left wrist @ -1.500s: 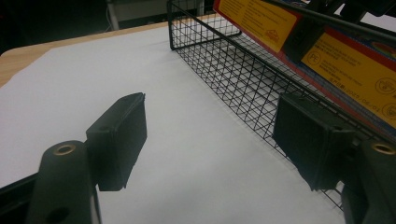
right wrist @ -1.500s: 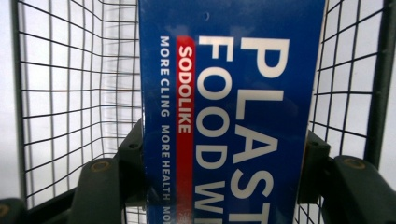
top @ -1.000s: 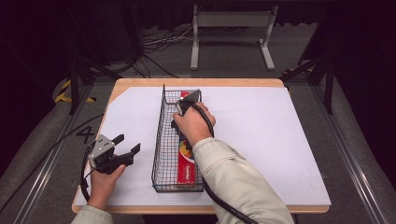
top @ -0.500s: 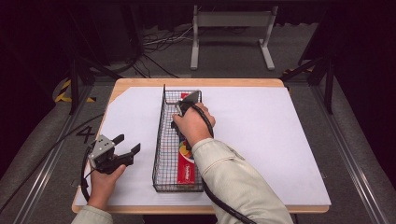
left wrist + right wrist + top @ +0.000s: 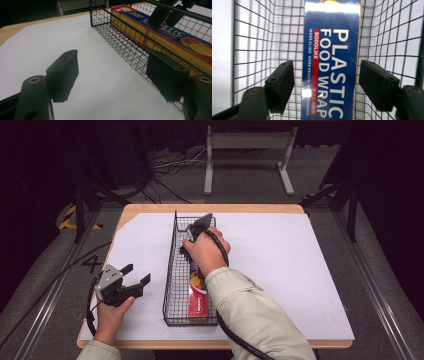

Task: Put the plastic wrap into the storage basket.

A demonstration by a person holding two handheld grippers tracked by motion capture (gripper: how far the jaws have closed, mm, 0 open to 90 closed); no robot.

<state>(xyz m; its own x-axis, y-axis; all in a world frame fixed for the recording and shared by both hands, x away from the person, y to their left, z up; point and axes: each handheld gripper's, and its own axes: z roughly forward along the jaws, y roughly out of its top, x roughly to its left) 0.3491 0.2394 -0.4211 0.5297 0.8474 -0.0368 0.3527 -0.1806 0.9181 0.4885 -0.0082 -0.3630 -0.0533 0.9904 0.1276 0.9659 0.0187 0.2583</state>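
Observation:
A long blue and red box of plastic food wrap (image 5: pixel 197 296) (image 5: pixel 332 62) (image 5: pixel 160 32) lies flat in a black wire basket (image 5: pixel 170 270). My right gripper (image 5: pixel 186 251) (image 5: pixel 325 80) points down into the basket's far half. Its jaws straddle the box, and a gap shows between each pad and the box's sides. They have just been opening with the box between them. My left gripper (image 5: pixel 137 274) (image 5: pixel 112 72) is held open above the white sheet, left of the basket, with nothing between its pads.
The basket's wire wall (image 5: pixel 125 45) (image 5: pixel 249 50) stands close on both sides of the box. A white sheet (image 5: pixel 280 265) covers the wooden table (image 5: pixel 125 217). A metal stand (image 5: pixel 247 155) is on the floor beyond the far edge.

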